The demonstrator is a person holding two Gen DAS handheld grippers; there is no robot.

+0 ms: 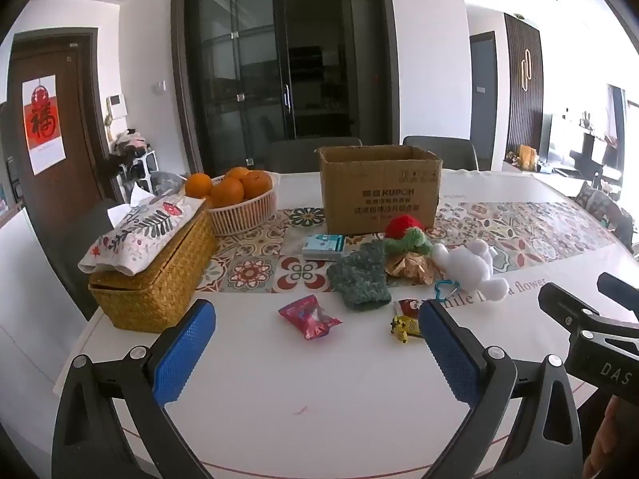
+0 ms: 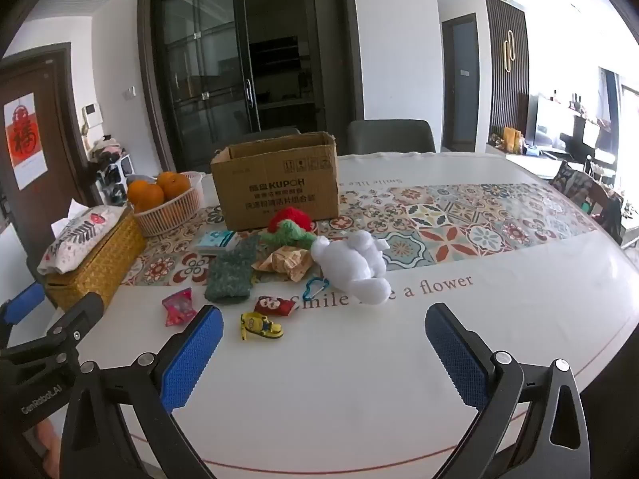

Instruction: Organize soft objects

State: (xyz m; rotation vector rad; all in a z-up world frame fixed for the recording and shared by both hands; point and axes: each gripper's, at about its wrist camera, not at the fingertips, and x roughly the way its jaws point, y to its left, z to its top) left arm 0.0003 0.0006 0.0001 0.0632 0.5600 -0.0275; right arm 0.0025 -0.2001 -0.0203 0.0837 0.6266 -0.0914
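A white plush toy (image 2: 353, 265) (image 1: 469, 265) with a blue carabiner lies on the table beside a red and green knitted toy (image 2: 289, 225) (image 1: 407, 235) and a dark green knitted pouch (image 2: 231, 273) (image 1: 357, 275). Behind them stands an open cardboard box (image 2: 279, 181) (image 1: 379, 189). My left gripper (image 1: 317, 329) hovers open over the near table, nothing between its blue pads. My right gripper (image 2: 323, 337) is open too, short of the toys, and empty.
Crumpled gold paper (image 2: 285, 263), a pink candy wrapper (image 2: 178, 305), a red packet (image 2: 274, 305), a yellow toy shoe (image 2: 261, 325) and a tissue pack (image 2: 215, 241) are scattered around. A wicker tissue box (image 1: 155, 279) and an orange basket (image 1: 243, 203) stand left.
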